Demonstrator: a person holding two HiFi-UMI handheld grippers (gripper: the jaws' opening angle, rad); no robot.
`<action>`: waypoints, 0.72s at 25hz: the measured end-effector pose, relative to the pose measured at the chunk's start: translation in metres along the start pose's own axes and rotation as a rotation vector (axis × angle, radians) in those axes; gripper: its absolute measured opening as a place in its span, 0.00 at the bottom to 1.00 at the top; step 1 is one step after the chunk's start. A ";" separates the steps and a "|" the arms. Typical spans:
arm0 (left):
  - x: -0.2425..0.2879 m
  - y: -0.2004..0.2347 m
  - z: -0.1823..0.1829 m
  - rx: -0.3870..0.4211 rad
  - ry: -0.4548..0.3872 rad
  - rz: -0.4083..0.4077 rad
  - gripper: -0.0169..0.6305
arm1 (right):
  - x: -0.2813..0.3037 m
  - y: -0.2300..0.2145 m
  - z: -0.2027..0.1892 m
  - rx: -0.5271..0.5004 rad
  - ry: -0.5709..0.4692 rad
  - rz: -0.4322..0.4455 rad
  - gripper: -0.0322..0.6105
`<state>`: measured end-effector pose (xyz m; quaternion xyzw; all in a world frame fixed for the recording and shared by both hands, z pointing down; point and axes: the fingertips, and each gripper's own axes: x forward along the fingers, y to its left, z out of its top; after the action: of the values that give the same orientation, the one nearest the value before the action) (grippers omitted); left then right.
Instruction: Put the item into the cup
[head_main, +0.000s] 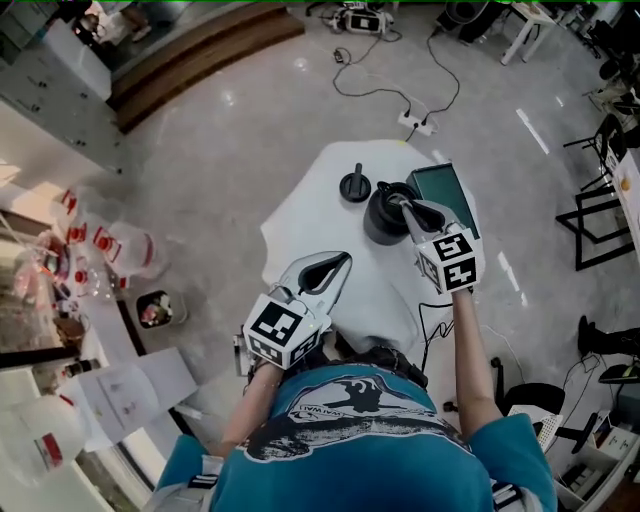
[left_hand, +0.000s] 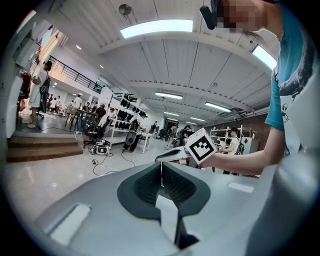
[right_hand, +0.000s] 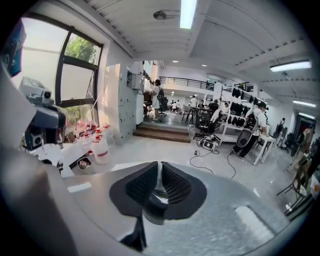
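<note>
The cup (head_main: 376, 226), a dark round vessel, stands on the white table (head_main: 308, 212) and sets the layout, so the rest is placed from it; the right tool (head_main: 405, 208) hangs directly over its mouth with the tips pointing down into the opening, which is where a drop should land inside rather than on the rim; in the right gripper view its jaws stand narrow, only a thin slit between the ribbed pads, with a pale shiny arc and a dark round shape under them that I take for the cup's rim and body; whether something slim is pinched in that slit cannot be made out, so the item may be in the grip or already inside; a black knobbed disc (head_main: 355, 186) lies on the table just beside the cup, on the side away from the person and a little to the left, untouched, and it could equally be the item or a lid; a dark green tray (head_main: 447, 190) sits just beside the cup to the right; the left tool (head_main: 343, 262) is held well back from the cup toward the person, jaws narrow on nothing, probably parked out of the working arm's way.
</note>
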<state>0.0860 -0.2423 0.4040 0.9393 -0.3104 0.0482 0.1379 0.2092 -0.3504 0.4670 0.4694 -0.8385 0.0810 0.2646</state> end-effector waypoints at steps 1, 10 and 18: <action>0.001 0.000 0.001 0.000 -0.002 0.007 0.05 | 0.005 -0.002 -0.003 -0.029 0.021 0.002 0.10; 0.000 0.004 0.000 -0.004 -0.007 0.052 0.05 | 0.039 -0.004 -0.024 -0.131 0.131 0.047 0.10; 0.005 0.011 -0.001 0.017 0.006 0.049 0.05 | 0.056 -0.009 -0.034 -0.111 0.167 0.049 0.10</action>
<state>0.0839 -0.2536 0.4082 0.9324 -0.3324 0.0571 0.1297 0.2057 -0.3832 0.5240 0.4251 -0.8279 0.0795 0.3572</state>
